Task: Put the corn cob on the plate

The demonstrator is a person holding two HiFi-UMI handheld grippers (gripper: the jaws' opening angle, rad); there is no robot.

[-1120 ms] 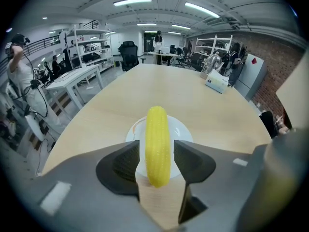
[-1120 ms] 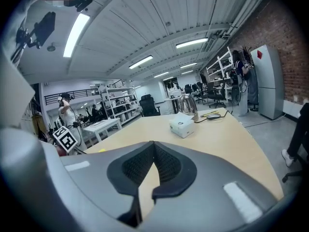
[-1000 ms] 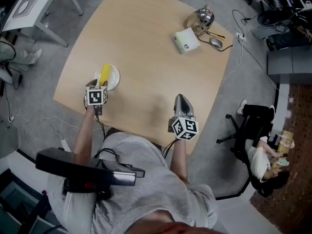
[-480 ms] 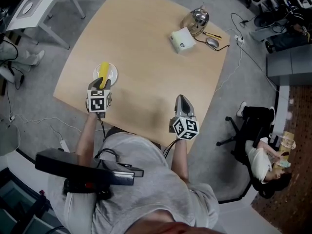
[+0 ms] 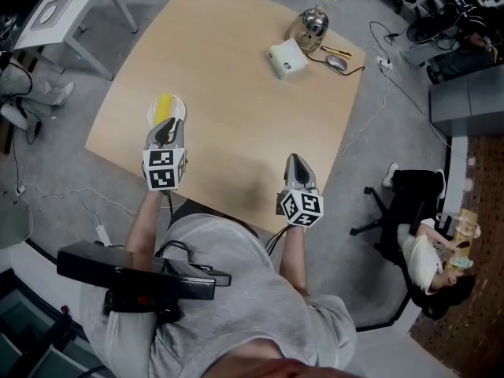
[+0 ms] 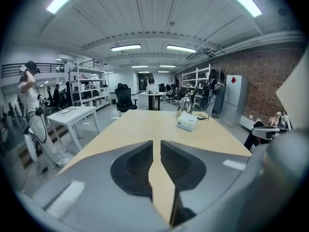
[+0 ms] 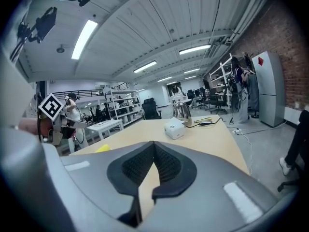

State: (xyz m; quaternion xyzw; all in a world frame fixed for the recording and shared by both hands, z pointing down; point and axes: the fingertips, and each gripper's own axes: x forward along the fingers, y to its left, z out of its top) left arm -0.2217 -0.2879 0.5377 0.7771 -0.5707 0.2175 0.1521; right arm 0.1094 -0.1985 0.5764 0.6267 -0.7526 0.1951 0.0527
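Note:
The yellow corn cob (image 5: 164, 107) lies on the small white plate (image 5: 176, 103) near the left edge of the tan table (image 5: 236, 85). My left gripper (image 5: 164, 129) hovers just on the near side of the plate, lifted off it. Its jaws are closing to a narrow gap, with nothing between them in the left gripper view (image 6: 156, 143). My right gripper (image 5: 295, 159) hangs over the table's near right edge, shut and empty, its tips meeting in the right gripper view (image 7: 153, 143). That view also catches the corn cob (image 7: 103, 149) low at the left.
A white box (image 5: 285, 58), a shiny kettle (image 5: 309, 24) and a mouse (image 5: 336, 63) with a cable sit at the far right corner. A white side table (image 5: 59, 10) stands to the left. An office chair (image 5: 409, 191) and a seated person are at the right.
My left gripper has lifted and drawn back from the plate, its jaws narrowing; the corn cob stays on the plate. The right gripper has hardly shifted.

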